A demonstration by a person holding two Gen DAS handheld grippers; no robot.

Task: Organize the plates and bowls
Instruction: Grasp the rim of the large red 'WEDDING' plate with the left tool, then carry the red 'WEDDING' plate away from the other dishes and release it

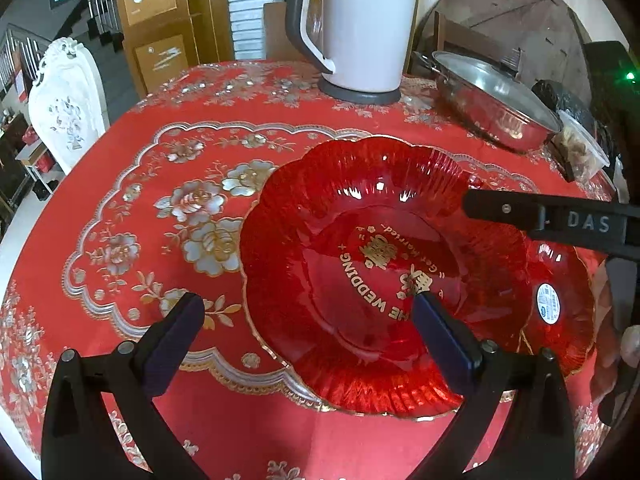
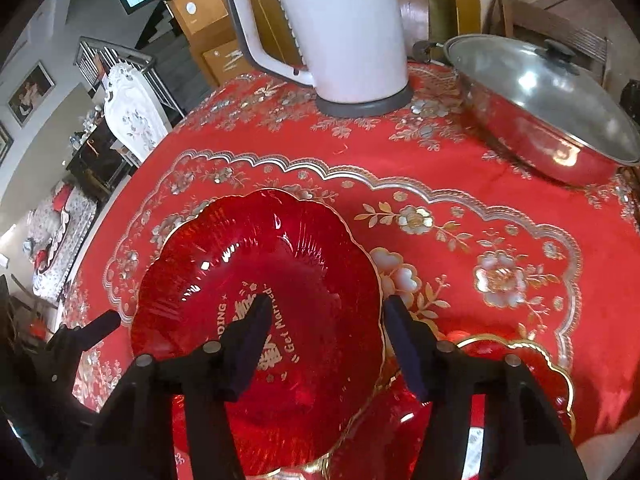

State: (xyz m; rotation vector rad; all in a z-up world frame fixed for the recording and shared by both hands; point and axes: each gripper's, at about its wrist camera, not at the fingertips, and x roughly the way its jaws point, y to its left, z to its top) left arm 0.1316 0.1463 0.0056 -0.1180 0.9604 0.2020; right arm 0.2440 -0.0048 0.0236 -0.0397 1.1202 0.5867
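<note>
- A big red plate (image 1: 384, 276) with a wavy gold edge sat on the red flowered tablecloth (image 1: 168, 208), near the front of the table.
- Gold words were printed in its middle.
- Its right side lay on top of a second red plate (image 1: 560, 312), which peeked out on the right and had a small round sticker (image 1: 548, 303) on it.
- The left gripper (image 1: 304, 320) was wide open and held nothing.
- One of its fingers hung over the cloth to the left of the big plate, and the other hung over the plate's middle.
- I could not tell if that finger touched the plate.
- The right gripper (image 2: 326, 320) was open too, with one finger on each side of the big plate's right edge.
- It had not closed on the edge, and I could not tell if either finger touched it.
- At the far side of the table stood a white kettle (image 2: 332, 28) on a grey base.
- A shiny metal pan (image 2: 548, 120) with a glass lid sat to the right of the kettle.
- A white carved chair (image 1: 66, 108) stood at the far left of the table.
</note>
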